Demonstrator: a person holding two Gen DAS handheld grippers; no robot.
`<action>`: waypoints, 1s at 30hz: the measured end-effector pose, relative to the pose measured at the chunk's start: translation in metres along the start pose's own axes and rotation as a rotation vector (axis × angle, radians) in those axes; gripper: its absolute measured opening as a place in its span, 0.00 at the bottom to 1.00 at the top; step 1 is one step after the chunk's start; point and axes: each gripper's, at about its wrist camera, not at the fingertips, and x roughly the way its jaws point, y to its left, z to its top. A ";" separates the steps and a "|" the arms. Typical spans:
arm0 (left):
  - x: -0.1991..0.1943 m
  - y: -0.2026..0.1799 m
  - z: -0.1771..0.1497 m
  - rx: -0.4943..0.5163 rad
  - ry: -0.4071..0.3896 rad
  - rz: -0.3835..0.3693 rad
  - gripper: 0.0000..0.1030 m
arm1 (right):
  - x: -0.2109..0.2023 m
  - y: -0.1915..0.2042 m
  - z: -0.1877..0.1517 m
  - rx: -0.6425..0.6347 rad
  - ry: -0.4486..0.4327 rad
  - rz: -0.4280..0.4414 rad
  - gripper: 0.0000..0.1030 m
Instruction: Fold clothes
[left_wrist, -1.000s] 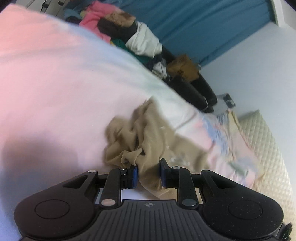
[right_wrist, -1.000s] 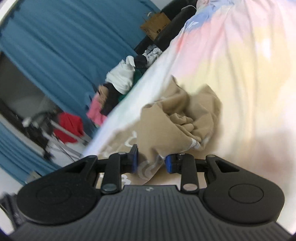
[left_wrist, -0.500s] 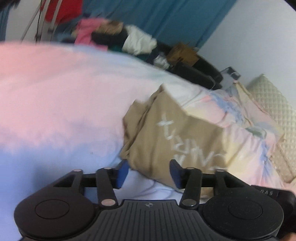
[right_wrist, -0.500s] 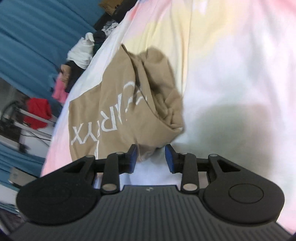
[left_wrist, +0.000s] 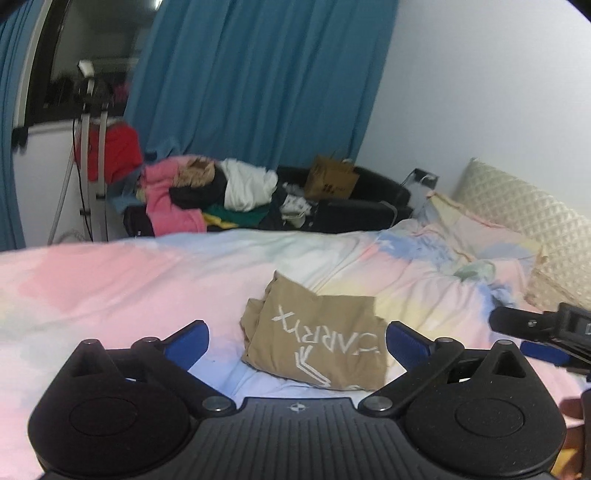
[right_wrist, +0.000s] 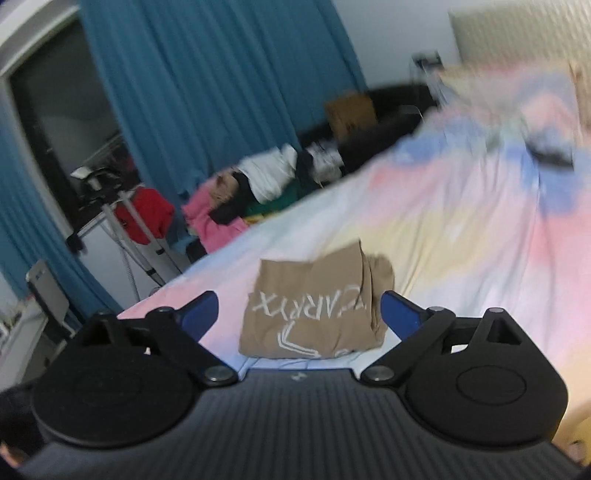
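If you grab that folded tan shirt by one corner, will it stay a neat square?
Probably not. The folded tan shirt with white lettering is soft cloth with loose layers bunched along one side, so it would likely droop and unfold. It looks light. On the soft pastel bedcover, a push would probably rumple it.

Both grippers now spread wide, left gripper (left_wrist: 295, 341) and right gripper (right_wrist: 298, 309) released and pulled back from the folded tan shirt (left_wrist: 317, 343) on the bedspread (left_wrist: 110, 280)
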 end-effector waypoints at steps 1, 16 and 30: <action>-0.014 -0.003 -0.002 0.015 -0.015 0.000 1.00 | -0.010 0.003 -0.002 -0.018 -0.009 0.002 0.93; -0.133 -0.007 -0.072 0.091 -0.242 0.079 1.00 | -0.078 0.042 -0.078 -0.220 -0.266 0.025 0.93; -0.102 0.012 -0.111 0.126 -0.257 0.137 1.00 | -0.034 0.044 -0.137 -0.272 -0.307 -0.103 0.93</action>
